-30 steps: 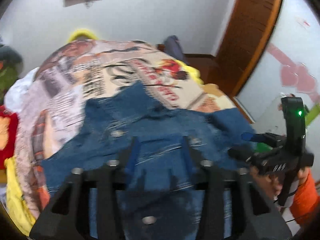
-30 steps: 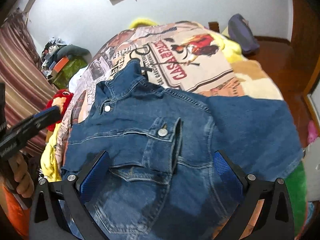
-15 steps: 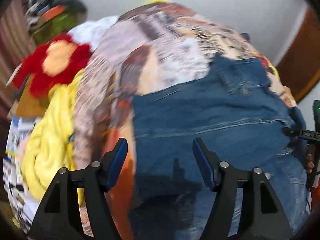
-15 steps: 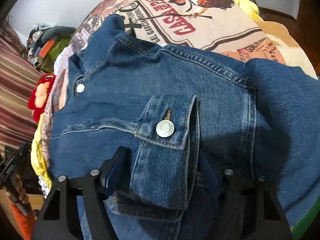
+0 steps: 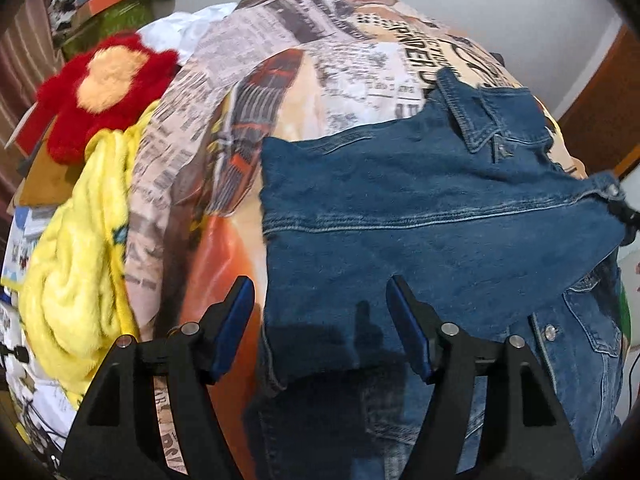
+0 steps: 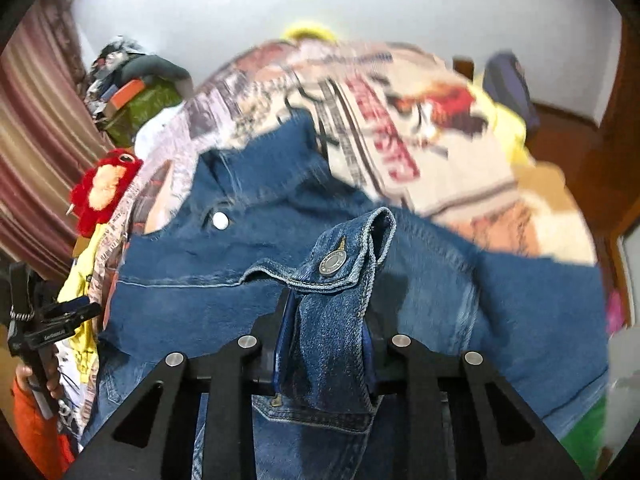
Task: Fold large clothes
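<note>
A blue denim jacket [image 5: 420, 208] lies spread on a bed covered by a newspaper-print bedspread [image 5: 320, 60]. My left gripper [image 5: 322, 320] is open just above the jacket's left edge, and the fabric's border runs between its blue pads [image 5: 236, 320] untouched. My right gripper [image 6: 326, 340] is closing its jaws on a bunched fold of the denim jacket [image 6: 240, 280]. The chest pocket flap with its metal button [image 6: 332, 263] rises out of the grip. In the left wrist view, the jacket's right side is pulled up towards the frame's edge.
A red plush toy [image 5: 104, 88] and a yellow blanket [image 5: 76, 264] lie left of the bed. A green bundle [image 6: 144, 104] and a striped curtain [image 6: 32, 140] stand beyond them. A hand in an orange sleeve [image 6: 32, 420] holds the left gripper. A wooden door [image 5: 600, 120] is at the right.
My left gripper swung left and down to the jacket's left edge and opened wider. My right gripper went from wide open to closed on the pocket area, and the fabric bunched up.
</note>
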